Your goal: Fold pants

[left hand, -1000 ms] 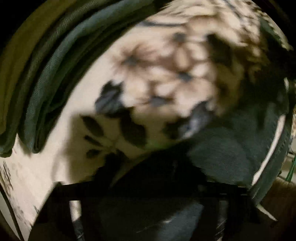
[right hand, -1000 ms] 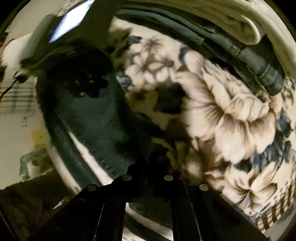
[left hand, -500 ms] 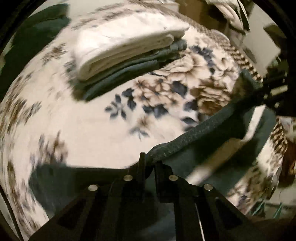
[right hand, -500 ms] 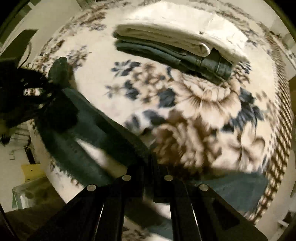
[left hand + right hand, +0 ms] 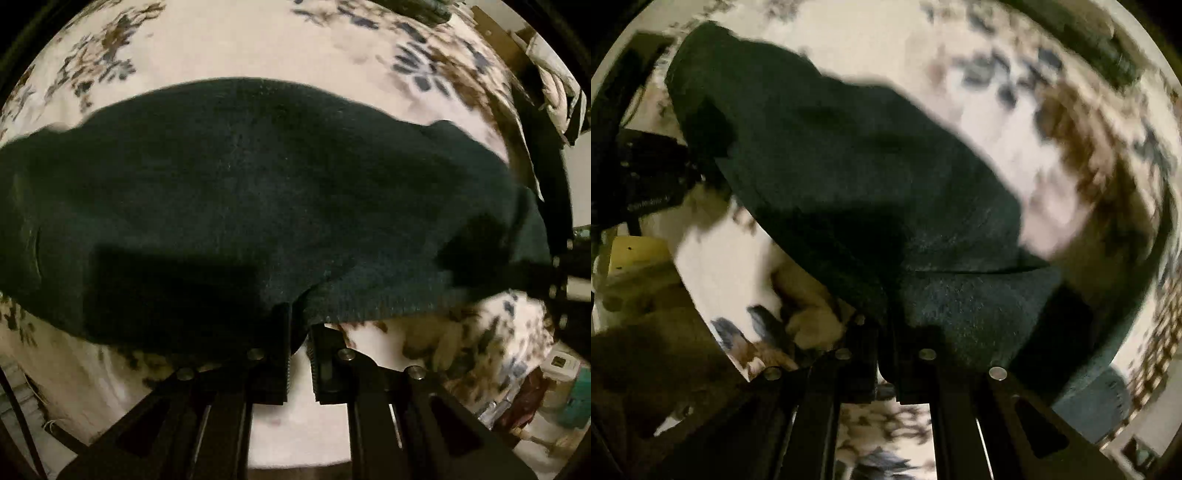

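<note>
Dark green knit pants lie spread over the flowered blanket. My left gripper points down at their near edge. Its jaws are opening slightly, with the ribbed hem still drawn in between the pads. In the right wrist view the pants run from the upper left down to my right gripper, which is shut on a fold of the cloth. The other gripper shows at the edge of each view: the right one and the left one.
A stack of folded clothes shows blurred at the far edge of the blanket, and its dark bottom layer peeks in at the top of the left wrist view. Clutter lies on the floor beyond the blanket's edge.
Both grippers have swept across the blanket with the pants' edge in them. The pants now lie spread flat, and the folded stack has slid to the far rim of both views.
</note>
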